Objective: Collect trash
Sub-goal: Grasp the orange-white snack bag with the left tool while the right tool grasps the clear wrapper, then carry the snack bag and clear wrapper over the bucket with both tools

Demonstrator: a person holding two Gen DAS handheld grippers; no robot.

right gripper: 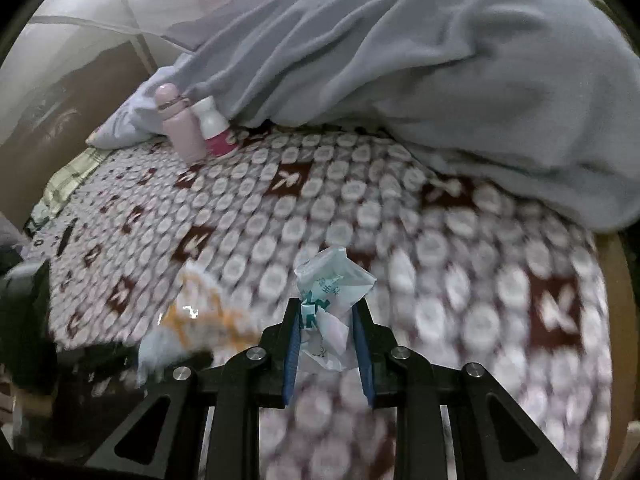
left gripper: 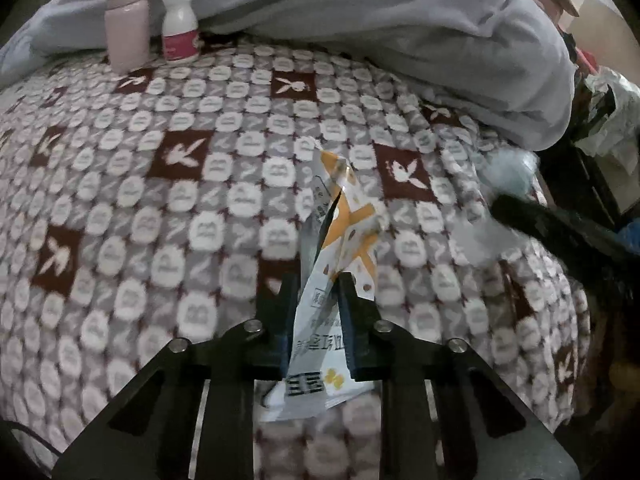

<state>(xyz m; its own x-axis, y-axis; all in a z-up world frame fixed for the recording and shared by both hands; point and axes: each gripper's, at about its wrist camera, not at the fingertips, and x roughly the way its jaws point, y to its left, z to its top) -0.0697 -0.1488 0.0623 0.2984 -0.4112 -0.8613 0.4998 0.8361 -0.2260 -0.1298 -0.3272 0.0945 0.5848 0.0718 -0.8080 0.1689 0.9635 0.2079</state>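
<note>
The left hand-held gripper (left gripper: 318, 280) is clamped narrow on an orange-and-white snack wrapper (left gripper: 340, 216), which stands up from between its fingers. The right hand-held gripper (right gripper: 326, 308) has its blue pads against a crumpled teal-printed packet (right gripper: 334, 284), pinching it. Both hang over the bed's patterned blanket (left gripper: 160, 208). At eleven o'clock, well apart, a pink bottle (left gripper: 127, 20) and a white bottle with a pink label (left gripper: 180, 26) stand upright, just beside each other. A grey-blue quilt (left gripper: 400, 24) is heaped from twelve to two o'clock.
</note>
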